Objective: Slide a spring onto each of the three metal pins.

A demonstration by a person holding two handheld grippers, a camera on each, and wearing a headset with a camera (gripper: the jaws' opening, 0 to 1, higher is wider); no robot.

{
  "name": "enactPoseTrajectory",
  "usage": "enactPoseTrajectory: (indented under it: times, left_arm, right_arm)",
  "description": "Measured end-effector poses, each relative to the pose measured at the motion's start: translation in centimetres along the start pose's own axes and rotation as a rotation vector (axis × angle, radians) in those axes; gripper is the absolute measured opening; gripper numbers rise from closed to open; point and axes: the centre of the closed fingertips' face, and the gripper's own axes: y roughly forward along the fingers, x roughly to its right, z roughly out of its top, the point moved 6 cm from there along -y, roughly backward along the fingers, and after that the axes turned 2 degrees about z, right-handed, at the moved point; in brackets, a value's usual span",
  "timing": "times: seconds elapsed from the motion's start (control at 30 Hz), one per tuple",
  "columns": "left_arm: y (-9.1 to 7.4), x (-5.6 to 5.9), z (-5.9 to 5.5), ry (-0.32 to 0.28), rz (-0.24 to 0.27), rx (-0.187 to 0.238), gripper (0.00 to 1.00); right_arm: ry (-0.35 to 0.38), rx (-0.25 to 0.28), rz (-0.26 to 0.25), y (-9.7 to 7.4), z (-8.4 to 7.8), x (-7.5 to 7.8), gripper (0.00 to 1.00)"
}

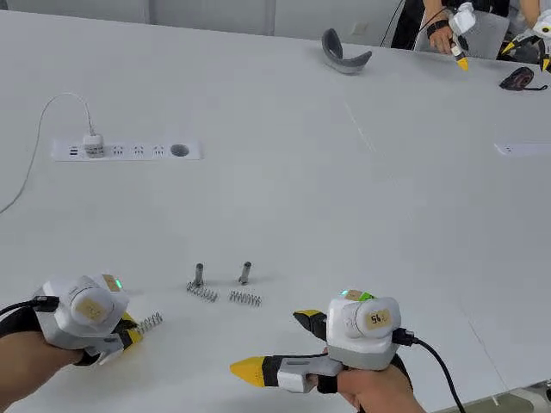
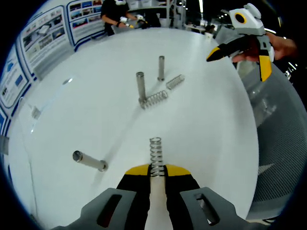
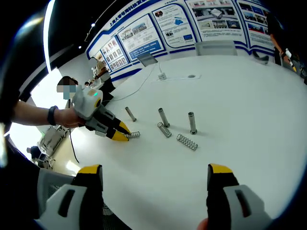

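Pinching spring (image 2: 155, 148) by one end, left gripper (image 2: 154, 168) jaws clamped, held low; right gripper (image 3: 154, 168) jaws wide apart, empty.

A white power strip (image 1: 138, 151) lies on the white table (image 1: 362, 198), with a white adapter (image 1: 93, 144) plugged in at its left end. Well beyond the strip, off to its right, sits a grey curved band (image 1: 344, 50). Farther right still is a small black object (image 1: 516, 79).

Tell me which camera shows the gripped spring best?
The left gripper view: the spring is close and centred, one end pinched in the left claw. The head view and right gripper view show it small, poking from that claw.
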Motion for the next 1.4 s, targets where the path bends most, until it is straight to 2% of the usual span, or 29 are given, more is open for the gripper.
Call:
enactPoseTrajectory:
  times: [0.2, 0.37, 0.73, 0.97, 1.4]
  left_arm:
    - [0.1, 0.0, -0.1, -0.055, 0.010, -0.005, 0.10]
    - [-0.1, 0.1, -0.5, -0.099, 0.033, -0.005, 0.10]
    - [-1.5, 0.1, -1.5, -0.154, 0.066, -0.003, 0.10]
    - [-2.8, 0.8, -1.2, -0.181, 0.072, 0.022, 0.10]
    - [-4.6, 2.4, 0.1, -0.151, 0.060, 0.077, 0.10]
  right_arm:
    - [-0.009, 0.014, -0.004, -0.4, 0.3, -0.1, 0.91]
    - [-0.011, 0.001, 0.002, -0.2, 0.1, -0.4, 0.90]
    - [-0.015, -0.001, 0.020, 0.0, 0.3, -0.7, 0.90]
    - [-0.004, -0.006, 0.037, 0.3, 0.1, -1.0, 0.89]
    - [0.020, 0.006, 0.064, 0.3, 0.3, -1.5, 0.87]
